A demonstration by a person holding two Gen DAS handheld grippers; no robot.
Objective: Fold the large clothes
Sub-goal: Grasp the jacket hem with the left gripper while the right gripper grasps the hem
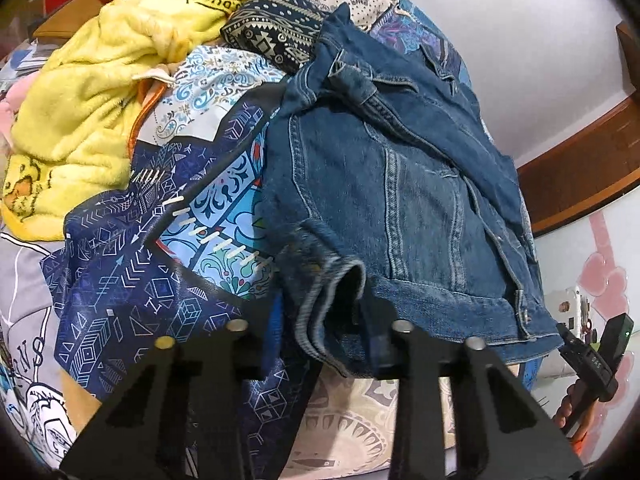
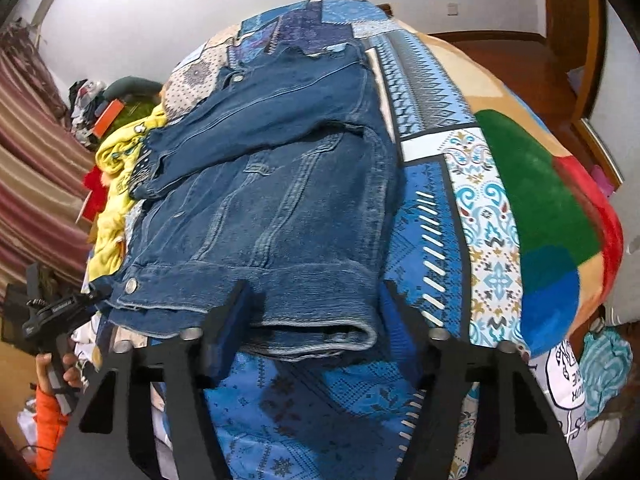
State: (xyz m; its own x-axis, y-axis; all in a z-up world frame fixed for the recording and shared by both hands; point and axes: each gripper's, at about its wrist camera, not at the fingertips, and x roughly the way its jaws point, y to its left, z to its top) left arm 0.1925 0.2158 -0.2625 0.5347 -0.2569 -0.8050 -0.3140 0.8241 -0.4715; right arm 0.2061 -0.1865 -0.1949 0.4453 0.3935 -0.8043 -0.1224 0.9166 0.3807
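Denim jacket (image 1: 400,184) lies on the bed (image 2: 432,216), its long axis running away from you, hem nearest both hands. Left of it, the yellow fleece (image 1: 80,120) sits clear of the hem. Your left hand-held gripper (image 1: 320,336) straddles the hem's left corner; whether its pads bite, you cannot tell. Your right hand-held gripper (image 2: 312,320) brackets the right corner, jaws apart, not yet pinching. Nothing blocks a fold away from you.

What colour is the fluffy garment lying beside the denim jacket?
Pale yellow garment, with dark printed lettering; clearest in the left wrist view, beside the denim jacket.
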